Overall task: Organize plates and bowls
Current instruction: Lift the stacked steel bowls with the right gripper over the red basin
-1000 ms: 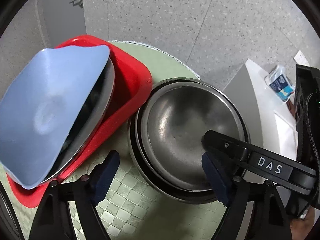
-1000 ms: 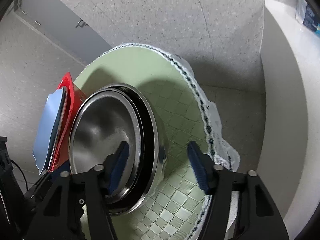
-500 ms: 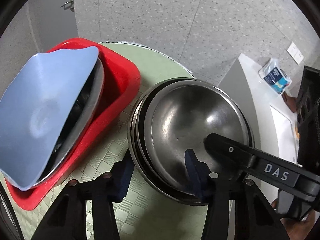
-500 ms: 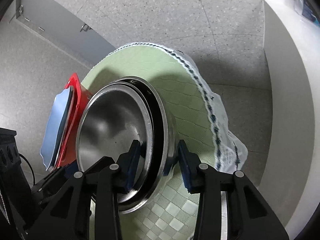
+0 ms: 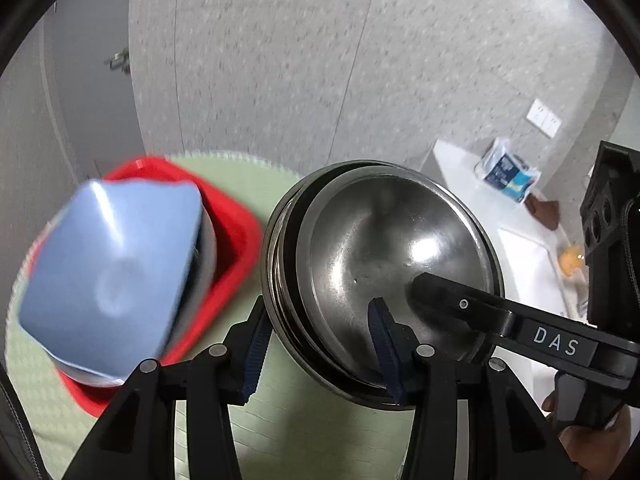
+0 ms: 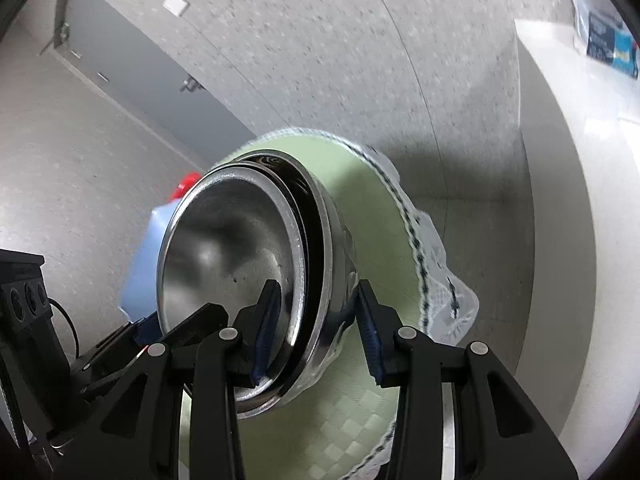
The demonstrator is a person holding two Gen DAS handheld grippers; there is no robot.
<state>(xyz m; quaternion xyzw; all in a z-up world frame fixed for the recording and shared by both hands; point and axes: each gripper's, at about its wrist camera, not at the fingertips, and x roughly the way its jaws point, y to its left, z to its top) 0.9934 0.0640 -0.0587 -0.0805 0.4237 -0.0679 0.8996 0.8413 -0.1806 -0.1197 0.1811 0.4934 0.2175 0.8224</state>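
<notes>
On the green-clothed surface (image 5: 304, 432), beside the red tray (image 5: 236, 248) carrying the blue plate (image 5: 112, 264), the nested steel bowls (image 5: 392, 264) are gripped at opposite rims. A level, synchronised lift is advised so the stack is not tilted or separated. The left tool (image 5: 320, 344) and the right tool (image 6: 316, 320) are each narrowed onto the rim, pads inside and outside the wall.

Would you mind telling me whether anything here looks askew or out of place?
Yes: the blue plate in the red tray sits tilted on the dishes beneath, not flat. The nested steel bowls, gripped by left gripper and right gripper, are also tipped.
</notes>
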